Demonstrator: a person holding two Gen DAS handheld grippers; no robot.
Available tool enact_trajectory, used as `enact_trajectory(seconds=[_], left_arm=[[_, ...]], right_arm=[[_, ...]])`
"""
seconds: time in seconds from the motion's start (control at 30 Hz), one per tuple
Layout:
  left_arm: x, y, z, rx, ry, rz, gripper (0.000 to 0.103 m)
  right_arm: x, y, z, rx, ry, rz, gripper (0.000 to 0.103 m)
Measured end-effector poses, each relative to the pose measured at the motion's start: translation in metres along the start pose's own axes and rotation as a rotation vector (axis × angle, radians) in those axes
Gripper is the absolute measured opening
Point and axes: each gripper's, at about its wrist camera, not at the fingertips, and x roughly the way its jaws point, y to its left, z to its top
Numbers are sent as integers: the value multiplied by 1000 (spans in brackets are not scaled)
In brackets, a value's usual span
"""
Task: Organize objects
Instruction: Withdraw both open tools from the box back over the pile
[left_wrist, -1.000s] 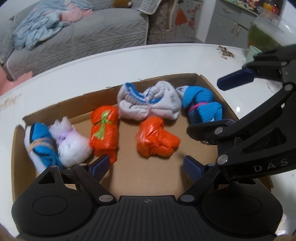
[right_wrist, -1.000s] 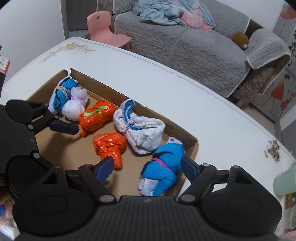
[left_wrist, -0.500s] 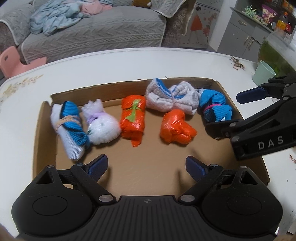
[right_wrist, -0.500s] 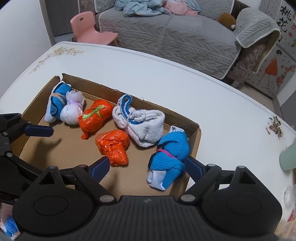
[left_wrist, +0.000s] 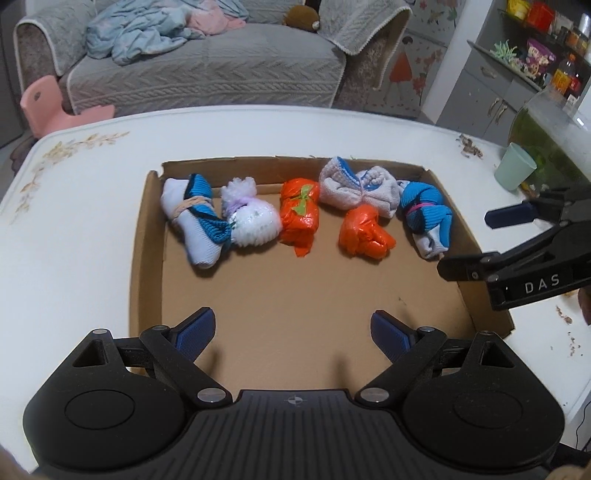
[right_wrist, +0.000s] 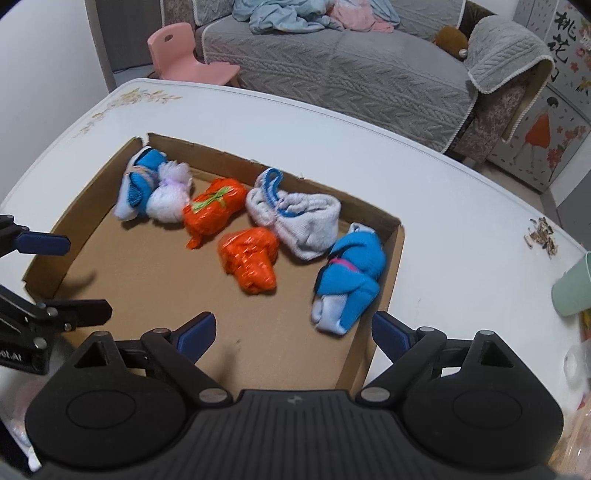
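A shallow cardboard tray (left_wrist: 295, 288) (right_wrist: 147, 280) lies on the white table. Along its far side sit a white-and-blue sock roll (left_wrist: 192, 218), a fluffy white bundle (left_wrist: 251, 218), an orange bundle with a green tie (left_wrist: 299, 214), a grey-white roll with blue trim (left_wrist: 358, 190), a second orange bundle (left_wrist: 364, 232) and a blue roll with a pink band (left_wrist: 428, 218) (right_wrist: 349, 273). My left gripper (left_wrist: 293, 328) (right_wrist: 62, 277) hangs open over the tray's near part with nothing between its fingers. My right gripper (right_wrist: 293, 328) (left_wrist: 487, 240) is opening at the tray's right side. The blue roll lies just ahead of its pads, untouched.
A pale green cup (left_wrist: 514, 166) (right_wrist: 572, 288) stands on the table right of the tray, beside a glass tank (left_wrist: 546, 133). Crumbs (left_wrist: 469, 146) lie near it. Beyond the table are a grey sofa (left_wrist: 207, 70) and a pink chair (right_wrist: 184, 55).
My left gripper has pulled back and risen, so the whole tray now shows. My right gripper has drawn back a little from the blue roll, and its jaws have spread wider.
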Motion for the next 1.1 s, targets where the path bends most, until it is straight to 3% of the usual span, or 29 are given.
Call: enact_trajectory(seconds=[0.43,0.73,0.97,1.1], left_arm=[[-51,17,-47,-16,-35,14,94],[-90,35,-110,-1,-59,24,98],[-87,35,-148,23,13,5,98],[-80,29,-159,37,25,-7,97]], right_arm=[[-31,33,-28,-61,-11,41,94],[-62,92,-40,-216,-29,194,94],[-55,140,-49,-266,62,342,93],[-37,153,-53,-183,165,431,91]])
